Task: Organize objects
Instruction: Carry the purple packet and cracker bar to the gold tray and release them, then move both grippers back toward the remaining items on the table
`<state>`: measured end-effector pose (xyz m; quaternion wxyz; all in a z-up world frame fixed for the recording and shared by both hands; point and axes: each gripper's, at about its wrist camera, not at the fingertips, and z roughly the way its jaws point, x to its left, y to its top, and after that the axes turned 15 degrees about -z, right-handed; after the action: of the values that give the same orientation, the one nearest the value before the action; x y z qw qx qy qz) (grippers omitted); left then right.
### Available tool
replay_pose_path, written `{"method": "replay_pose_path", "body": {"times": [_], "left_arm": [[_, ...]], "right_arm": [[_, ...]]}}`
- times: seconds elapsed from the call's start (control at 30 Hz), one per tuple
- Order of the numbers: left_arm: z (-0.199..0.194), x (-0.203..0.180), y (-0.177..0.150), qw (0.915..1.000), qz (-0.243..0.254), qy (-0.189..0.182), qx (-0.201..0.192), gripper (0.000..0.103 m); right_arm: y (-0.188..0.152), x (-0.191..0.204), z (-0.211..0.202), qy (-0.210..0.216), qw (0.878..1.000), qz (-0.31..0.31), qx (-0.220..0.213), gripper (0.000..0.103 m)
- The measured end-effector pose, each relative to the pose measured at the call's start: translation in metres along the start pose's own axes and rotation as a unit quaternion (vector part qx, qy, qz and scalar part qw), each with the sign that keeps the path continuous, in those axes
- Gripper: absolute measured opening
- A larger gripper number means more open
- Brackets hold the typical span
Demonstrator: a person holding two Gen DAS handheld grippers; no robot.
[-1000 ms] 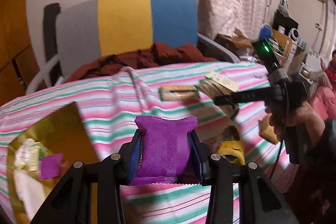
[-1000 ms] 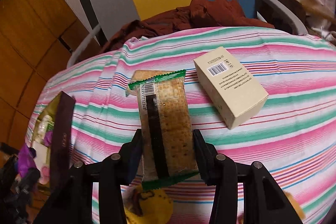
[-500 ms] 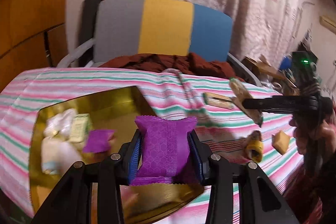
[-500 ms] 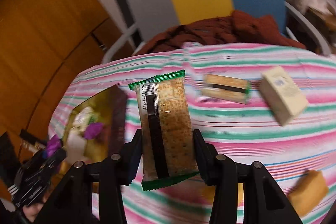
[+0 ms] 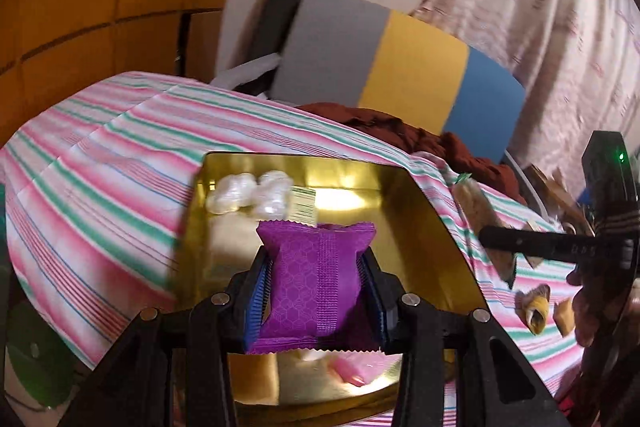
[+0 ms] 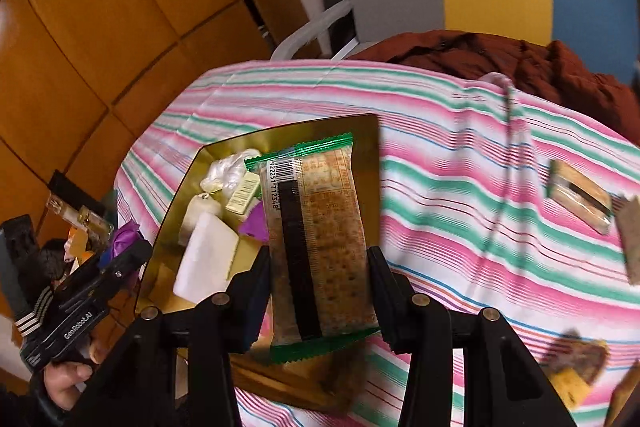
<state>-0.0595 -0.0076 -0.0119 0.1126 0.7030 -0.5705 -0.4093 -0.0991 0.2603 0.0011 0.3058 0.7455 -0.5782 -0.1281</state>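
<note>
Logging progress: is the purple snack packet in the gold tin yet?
Not yet. The purple snack packet sits clamped in the left gripper, above the gold tin.

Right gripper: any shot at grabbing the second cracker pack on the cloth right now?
Probably not yet. The right gripper is shut on a cracker packet, so its jaws are full. The other cracker pack lies unobstructed on the striped tablecloth, off to the right.

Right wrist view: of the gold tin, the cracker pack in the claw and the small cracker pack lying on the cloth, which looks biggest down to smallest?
1. Gold tin, though partly hidden.
2. Held cracker pack, but it is nearest the camera, which enlarges it.
3. Cracker pack on the cloth. It looks smallest, yet it lies farther off, so the two packs' true sizes are unsure.
</note>
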Motion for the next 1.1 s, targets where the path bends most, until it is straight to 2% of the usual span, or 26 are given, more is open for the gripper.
{"method": "replay_pose_path", "body": {"times": [0.2, 0.27, 0.37, 0.47, 0.5, 0.6, 0.67, 0.77, 0.87, 1.1], "left_arm": [[0.009, 0.007, 0.021, 0.9999, -0.008, 0.006, -0.002, 0.043], [0.015, 0.003, 0.028, 0.9999, -0.007, 0.009, -0.002, 0.047], [0.027, -0.007, 0.035, 0.9999, 0.006, 0.010, 0.001, 0.053], [0.034, -0.006, 0.036, 0.9999, -0.006, 0.012, 0.010, 0.057], [0.035, -0.005, 0.034, 0.9997, -0.012, 0.016, 0.012, 0.058], [0.031, -0.005, 0.026, 0.9996, -0.016, 0.019, 0.010, 0.058], [0.024, -0.007, 0.019, 0.9997, -0.008, 0.024, -0.001, 0.058], [0.016, -0.008, 0.012, 0.9995, 0.001, 0.031, -0.006, 0.058], [0.005, -0.011, 0.003, 0.9990, 0.013, 0.040, -0.016, 0.058], [-0.010, -0.022, -0.011, 0.9977, 0.041, 0.047, -0.024, 0.058]], "right_arm": [[0.033, 0.013, 0.031, -0.008, 1.000, 0.007, 0.011, 0.048], [0.046, 0.014, 0.033, -0.007, 1.000, 0.013, -0.003, 0.049], [0.058, 0.016, 0.033, -0.011, 1.000, 0.018, -0.012, 0.056], [0.052, 0.023, 0.029, -0.017, 1.000, 0.004, -0.006, 0.058], [0.049, 0.024, 0.028, -0.022, 1.000, -0.001, -0.002, 0.062], [0.032, 0.028, 0.024, -0.034, 0.999, -0.011, 0.004, 0.090], [0.021, 0.032, 0.021, -0.043, 0.999, -0.020, 0.004, 0.093], [0.010, 0.040, 0.019, -0.072, 0.997, -0.042, 0.006, 0.103], [-0.001, 0.047, 0.014, -0.099, 0.994, -0.056, -0.003, 0.103], [-0.023, 0.049, -0.004, -0.127, 0.991, -0.041, -0.023, 0.103]]}}
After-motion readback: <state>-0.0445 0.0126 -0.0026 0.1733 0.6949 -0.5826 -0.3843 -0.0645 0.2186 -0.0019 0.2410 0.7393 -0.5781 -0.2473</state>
